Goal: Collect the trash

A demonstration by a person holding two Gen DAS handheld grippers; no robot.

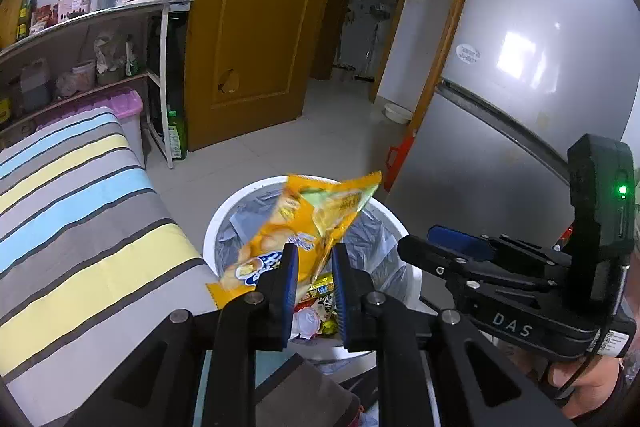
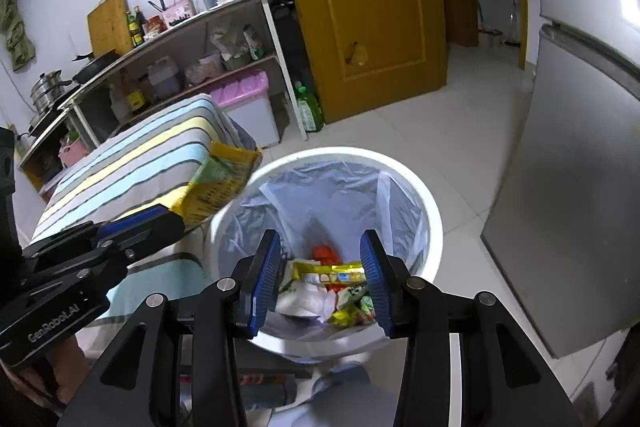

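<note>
My left gripper [image 1: 314,251] is shut on a yellow snack bag [image 1: 296,231] and holds it over the white trash bin [image 1: 216,223], which is lined with a clear plastic bag. The snack bag also shows in the right wrist view [image 2: 218,183], at the bin's left rim. My right gripper [image 2: 320,251] is open and empty above the bin [image 2: 434,227]. Several wrappers [image 2: 332,287] and a crumpled white tissue lie at the bin's bottom. The right gripper's body [image 1: 500,267] shows at the right of the left wrist view.
A striped cloth-covered surface [image 1: 80,227] stands left of the bin. Behind it are a shelf unit [image 2: 172,39] with a kettle, bottles and pans, and a pink-lidded box [image 2: 244,91]. A yellow door [image 2: 360,7] is open behind. A grey fridge [image 2: 568,131] stands right.
</note>
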